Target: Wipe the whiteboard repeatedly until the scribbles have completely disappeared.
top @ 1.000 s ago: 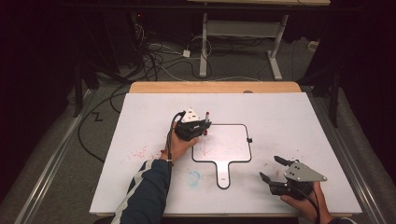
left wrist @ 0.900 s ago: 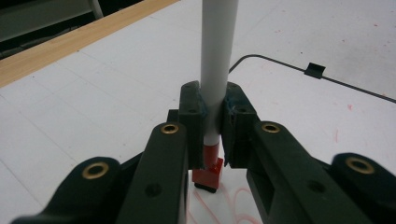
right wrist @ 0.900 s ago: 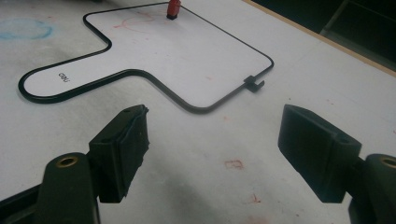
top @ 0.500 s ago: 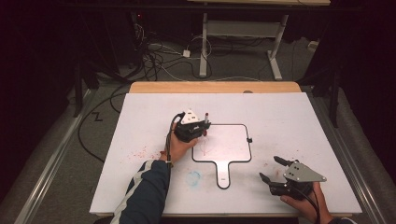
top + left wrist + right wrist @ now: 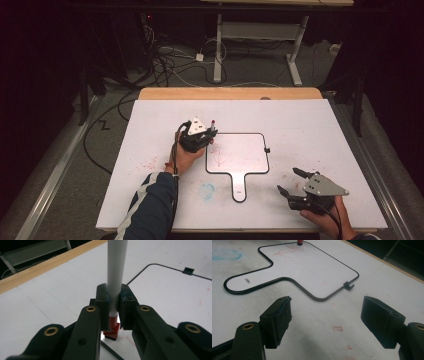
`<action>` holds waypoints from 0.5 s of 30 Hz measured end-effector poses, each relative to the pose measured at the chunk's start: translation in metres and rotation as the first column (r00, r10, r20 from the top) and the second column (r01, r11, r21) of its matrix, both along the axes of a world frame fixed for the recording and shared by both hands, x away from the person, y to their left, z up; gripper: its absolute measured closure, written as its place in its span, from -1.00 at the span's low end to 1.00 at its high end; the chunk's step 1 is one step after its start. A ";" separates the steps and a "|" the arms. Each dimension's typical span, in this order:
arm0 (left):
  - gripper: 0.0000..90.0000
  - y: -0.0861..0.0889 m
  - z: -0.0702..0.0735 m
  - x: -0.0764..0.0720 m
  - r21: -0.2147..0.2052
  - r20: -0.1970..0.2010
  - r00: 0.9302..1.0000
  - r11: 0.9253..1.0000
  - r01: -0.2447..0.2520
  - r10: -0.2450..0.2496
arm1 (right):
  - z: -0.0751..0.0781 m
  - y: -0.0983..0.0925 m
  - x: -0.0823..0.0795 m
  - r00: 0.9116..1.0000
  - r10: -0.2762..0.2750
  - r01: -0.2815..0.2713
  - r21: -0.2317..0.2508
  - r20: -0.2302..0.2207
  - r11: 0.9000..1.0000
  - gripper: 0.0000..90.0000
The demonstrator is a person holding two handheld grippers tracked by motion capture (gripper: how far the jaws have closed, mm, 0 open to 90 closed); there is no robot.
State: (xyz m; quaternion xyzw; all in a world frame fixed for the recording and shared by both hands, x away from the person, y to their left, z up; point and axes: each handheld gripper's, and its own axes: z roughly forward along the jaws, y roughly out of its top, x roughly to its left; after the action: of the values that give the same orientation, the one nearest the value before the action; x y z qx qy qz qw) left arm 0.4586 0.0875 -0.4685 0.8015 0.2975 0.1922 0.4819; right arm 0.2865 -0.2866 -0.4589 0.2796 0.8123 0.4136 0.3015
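Observation:
A small paddle-shaped whiteboard (image 5: 240, 152) with a black rim lies mid-table, its handle toward me; faint red marks (image 5: 220, 159) are on its left part. My left gripper (image 5: 199, 136) sits at the board's upper left corner, shut on a white marker (image 5: 115, 272) held upright, red tip (image 5: 112, 330) down near the board's surface. My right gripper (image 5: 291, 181) rests open near the front right edge, apart from the board (image 5: 312, 267), nothing between its jaws.
The white table top (image 5: 310, 125) has red smudges (image 5: 150, 162) at the left and a blue scribble (image 5: 207, 189) in front of the board. A wooden strip (image 5: 230, 93) runs along the far edge. Cables (image 5: 170, 65) and a desk frame lie on the floor beyond.

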 end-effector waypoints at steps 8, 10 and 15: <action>0.75 -0.031 0.000 -0.015 -0.016 0.012 0.989 0.989 0.147 -0.147 | 0.000 0.001 0.001 1.000 0.008 -0.008 0.005 -0.003 1.000 -0.44; 0.75 -0.037 0.002 -0.019 0.018 0.013 0.988 0.988 0.152 -0.153 | 0.000 0.000 0.001 1.000 0.008 -0.008 0.003 -0.003 1.000 -0.43; 0.75 -0.027 0.001 -0.005 0.019 0.017 0.995 0.995 0.093 -0.093 | 0.000 0.001 -0.001 1.000 0.011 -0.011 -0.004 0.001 1.000 -0.44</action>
State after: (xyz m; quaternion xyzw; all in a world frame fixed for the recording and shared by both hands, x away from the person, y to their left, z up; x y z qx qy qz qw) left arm 0.4537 0.0606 -0.4674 0.8170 0.2536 0.1794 0.4858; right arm 0.2858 -0.2860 -0.4593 0.2744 0.8145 0.4137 0.3001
